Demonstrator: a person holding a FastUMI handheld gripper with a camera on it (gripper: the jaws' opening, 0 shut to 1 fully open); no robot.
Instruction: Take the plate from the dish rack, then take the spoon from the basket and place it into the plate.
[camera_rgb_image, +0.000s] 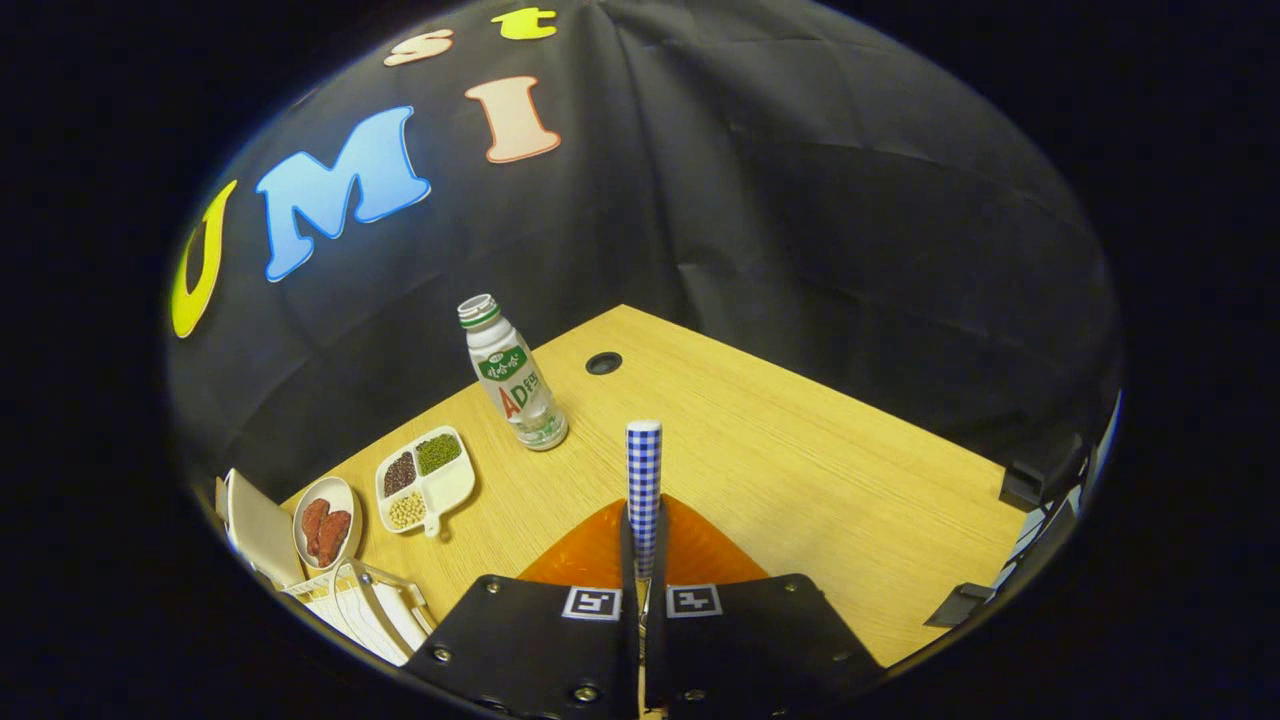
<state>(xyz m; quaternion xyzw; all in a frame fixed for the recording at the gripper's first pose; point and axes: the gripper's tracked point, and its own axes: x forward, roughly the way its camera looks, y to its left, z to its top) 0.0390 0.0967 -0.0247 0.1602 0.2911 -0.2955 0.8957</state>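
Gripper (642, 575), one spoon (643, 480) clamped, one plate (700, 555) beneath.

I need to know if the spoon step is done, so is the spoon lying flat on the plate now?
No, the spoon stands upright, clamped between the shut fingers, with the orange plate just beneath and ahead of them.

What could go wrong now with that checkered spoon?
The gripper pinches only the spoon's blue checkered handle, which sticks up. It might slip or swing before reaching the orange plate just under the fingers. A wide move could also knock the bottle standing close beyond.
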